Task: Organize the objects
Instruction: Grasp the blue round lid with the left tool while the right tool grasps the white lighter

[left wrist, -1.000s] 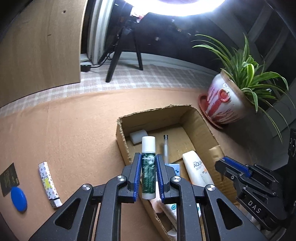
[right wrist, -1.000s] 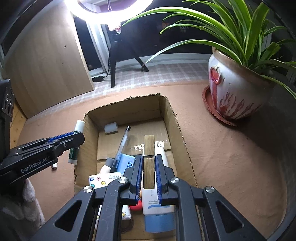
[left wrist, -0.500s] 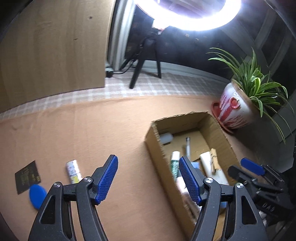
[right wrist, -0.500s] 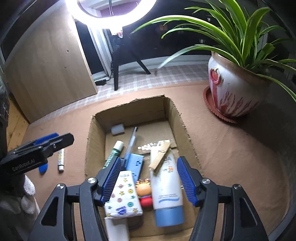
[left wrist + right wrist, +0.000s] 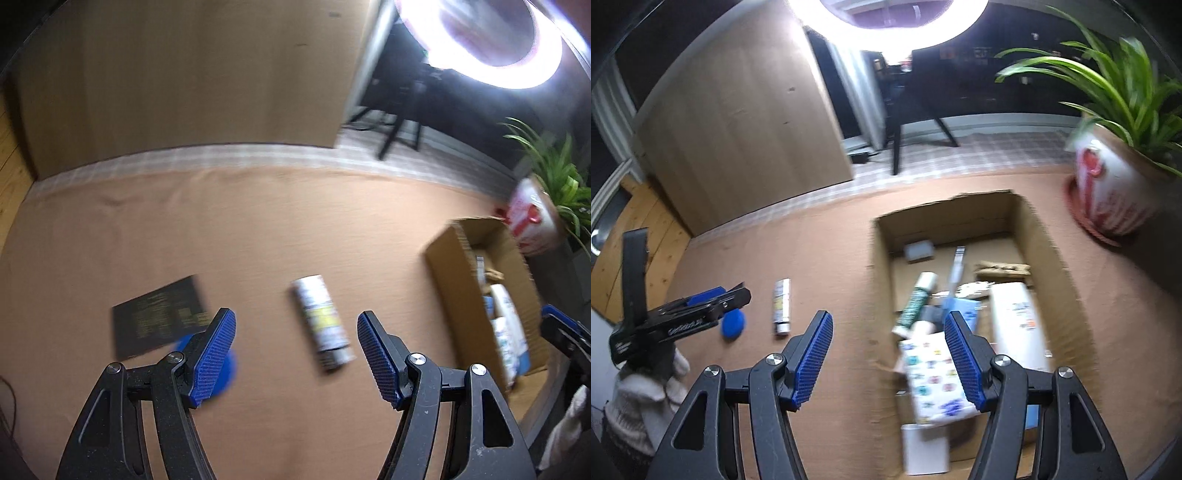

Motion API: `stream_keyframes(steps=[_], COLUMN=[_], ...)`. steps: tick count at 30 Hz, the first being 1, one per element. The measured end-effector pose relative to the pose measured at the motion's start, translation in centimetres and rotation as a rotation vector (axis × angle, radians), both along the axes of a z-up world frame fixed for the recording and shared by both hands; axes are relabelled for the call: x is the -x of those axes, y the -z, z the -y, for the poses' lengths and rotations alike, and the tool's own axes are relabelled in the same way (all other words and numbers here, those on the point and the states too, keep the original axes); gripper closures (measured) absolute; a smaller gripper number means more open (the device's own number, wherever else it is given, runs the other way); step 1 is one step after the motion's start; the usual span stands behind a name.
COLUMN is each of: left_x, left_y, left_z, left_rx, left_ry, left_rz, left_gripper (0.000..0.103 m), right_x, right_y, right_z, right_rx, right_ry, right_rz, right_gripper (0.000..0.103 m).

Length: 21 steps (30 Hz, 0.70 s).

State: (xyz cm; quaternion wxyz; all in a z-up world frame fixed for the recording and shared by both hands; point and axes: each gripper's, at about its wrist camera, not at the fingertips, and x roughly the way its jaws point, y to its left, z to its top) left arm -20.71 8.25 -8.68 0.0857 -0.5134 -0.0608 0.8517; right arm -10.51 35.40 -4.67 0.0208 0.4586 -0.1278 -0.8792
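My left gripper (image 5: 295, 350) hangs open and empty over the brown cloth. Just ahead of its fingers lies a white patterned tube (image 5: 321, 321). A black card (image 5: 159, 317) and a blue disc (image 5: 225, 369) lie to its left, the disc half hidden behind the left finger. My right gripper (image 5: 890, 354) is open and empty above the near left wall of the cardboard box (image 5: 882, 280). In the box lie a green tube (image 5: 916, 306), a clothespin (image 5: 1003, 269), a sunscreen tube (image 5: 1015, 325), a pen (image 5: 956, 269) and a patterned packet (image 5: 934, 376). This view is blurred.
A potted plant (image 5: 1108, 192) stands on a saucer right of the box. A wooden panel (image 5: 738, 129) and a ring light on a tripod (image 5: 897, 147) stand behind the cloth. The left gripper (image 5: 731, 297), in a gloved hand, shows at the left beside the blue disc (image 5: 733, 323).
Both grippers opened: the left let the green tube drop into the box, the right let go of the clothespin. The left gripper then swung left over the patterned tube; the right drew back.
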Motion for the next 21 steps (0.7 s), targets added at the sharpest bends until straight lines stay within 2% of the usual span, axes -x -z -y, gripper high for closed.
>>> stream_keyframes(steps=[9,21], left_x=[-1.2,-1.9], left_y=[2.6,4.9], left_z=[6.1,5.6], left_rx=[0.014,0.038], left_ry=[-0.067,-0.041], left_rz=[0.058,0.093], left_gripper=[0.031,0.031], right_x=[1.9,8.4], right_y=[1.5,6.5], right_z=[6.4,13.4], right_rx=[-0.013,-0.052], right_ry=[-0.115,-0.243], right_rz=[0.039,0.182], right_gripper=[0.044,0.044])
